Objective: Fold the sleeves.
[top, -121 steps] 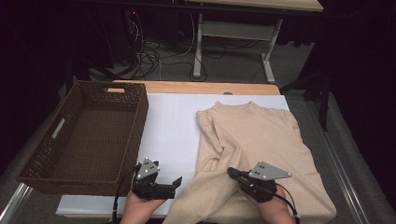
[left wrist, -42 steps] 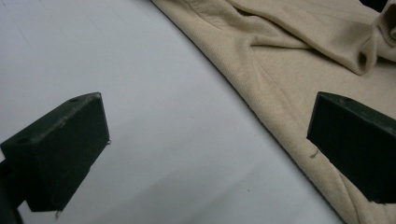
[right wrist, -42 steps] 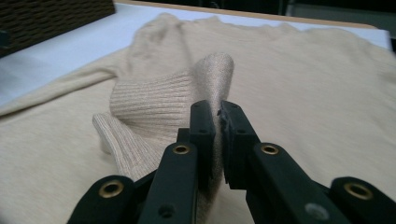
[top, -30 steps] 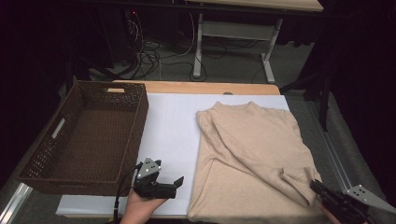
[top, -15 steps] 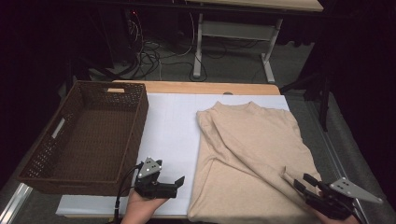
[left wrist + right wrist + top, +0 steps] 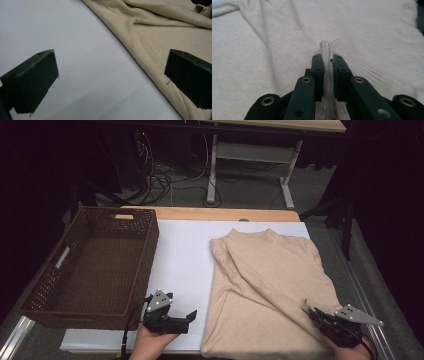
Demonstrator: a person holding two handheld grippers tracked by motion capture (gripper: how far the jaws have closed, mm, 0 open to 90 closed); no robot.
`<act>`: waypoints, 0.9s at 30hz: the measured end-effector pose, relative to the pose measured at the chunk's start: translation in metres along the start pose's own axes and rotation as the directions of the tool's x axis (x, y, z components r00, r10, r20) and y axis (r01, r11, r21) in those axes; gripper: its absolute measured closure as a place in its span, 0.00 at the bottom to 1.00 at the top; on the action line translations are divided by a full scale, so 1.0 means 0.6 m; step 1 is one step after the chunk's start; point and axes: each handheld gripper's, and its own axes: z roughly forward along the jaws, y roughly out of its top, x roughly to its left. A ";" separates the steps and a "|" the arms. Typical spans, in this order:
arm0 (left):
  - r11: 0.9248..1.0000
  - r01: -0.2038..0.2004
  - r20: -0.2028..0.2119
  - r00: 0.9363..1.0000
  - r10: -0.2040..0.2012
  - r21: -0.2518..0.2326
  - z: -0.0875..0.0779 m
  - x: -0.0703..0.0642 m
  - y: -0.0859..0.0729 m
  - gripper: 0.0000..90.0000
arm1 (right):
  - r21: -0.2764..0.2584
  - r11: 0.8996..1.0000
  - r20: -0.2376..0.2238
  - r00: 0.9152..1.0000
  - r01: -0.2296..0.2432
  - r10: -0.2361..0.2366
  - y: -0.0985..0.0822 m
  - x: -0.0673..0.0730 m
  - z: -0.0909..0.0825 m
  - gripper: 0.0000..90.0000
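A beige sweater [image 6: 270, 280] lies flat on the right half of the white sheet, one sleeve folded across it toward the lower right. My right gripper [image 6: 307, 310] is at that sleeve's end. Its jaws have just been closing, and in the right gripper view my right gripper [image 6: 327, 60] is shut on the ribbed cuff [image 6: 326, 47], which stands up between the pads. My left gripper [image 6: 191, 319] rests low over the sheet, just left of the sweater's lower edge. In the left gripper view my left gripper [image 6: 110, 67] is open, with bare sheet and the sweater's edge [image 6: 160, 32] between its jaws.
A brown wicker basket [image 6: 145, 265] with nothing in it stands on the left of the table. The white sheet [image 6: 185, 250] covers the tabletop between basket and sweater. Beyond the wooden far edge [image 6: 225, 214] are cables and desk legs on the floor.
My right gripper came in leftward from the table's right edge onto the sleeve end, stood open half a second ago, and is now closed on the cuff. The left gripper stayed put.
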 end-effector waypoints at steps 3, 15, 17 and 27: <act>1.000 0.000 0.006 1.000 0.000 0.003 0.002 -0.001 0.001 0.00 | -0.031 0.999 0.020 1.000 -0.020 0.021 -0.006 -0.005 -0.019 0.91; 1.000 -0.018 0.035 0.999 0.017 0.006 0.017 -0.009 0.010 0.00 | -0.130 0.983 0.105 0.984 -0.131 0.145 -0.073 -0.050 -0.128 0.91; 1.000 -0.020 0.039 0.999 0.020 0.008 0.020 -0.010 0.012 0.00 | -0.127 0.981 0.119 0.979 -0.148 0.163 -0.089 -0.054 -0.141 0.91; 1.000 -0.027 0.049 0.998 0.027 0.010 0.028 -0.014 0.017 0.00 | -0.146 0.974 0.147 0.970 -0.174 0.196 -0.110 -0.064 -0.172 0.89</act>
